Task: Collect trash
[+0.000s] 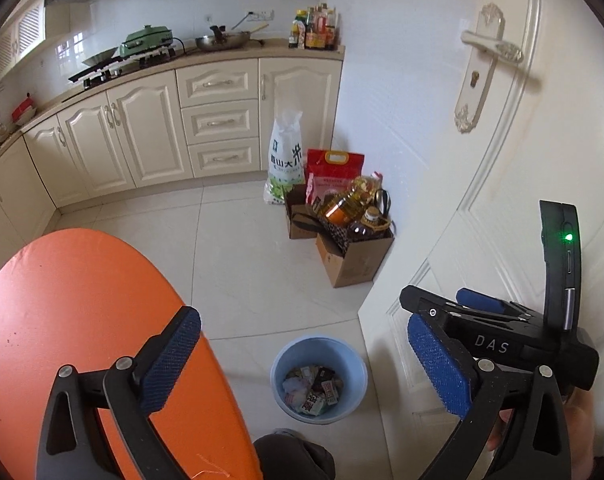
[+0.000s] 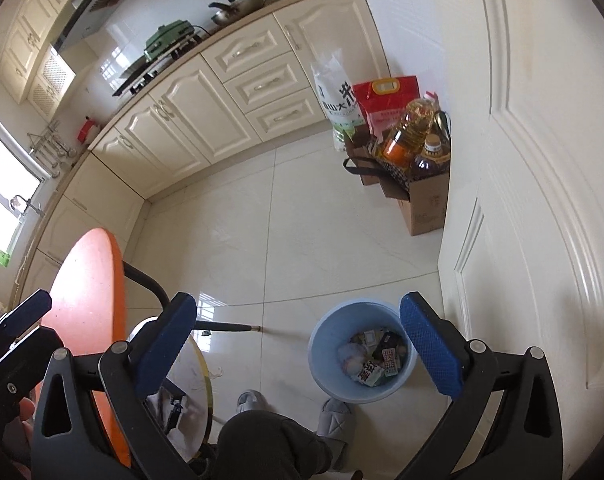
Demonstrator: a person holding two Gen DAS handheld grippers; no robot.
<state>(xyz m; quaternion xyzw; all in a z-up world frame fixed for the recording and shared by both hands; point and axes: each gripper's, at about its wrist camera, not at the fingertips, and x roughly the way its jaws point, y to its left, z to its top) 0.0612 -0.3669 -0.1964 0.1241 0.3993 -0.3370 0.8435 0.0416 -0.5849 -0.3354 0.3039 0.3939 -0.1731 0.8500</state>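
Both my grippers, left and right, jaws apart and empty above the bin; trash looks light, crumply, best pinched by wrapper edges.

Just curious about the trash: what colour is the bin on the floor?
Light blue bin, clearest in the right wrist view.

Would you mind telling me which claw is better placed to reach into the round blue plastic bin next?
Right, probably. The right claw is open and empty, framing the blue plastic bin; the left claw sits partly over the orange table.
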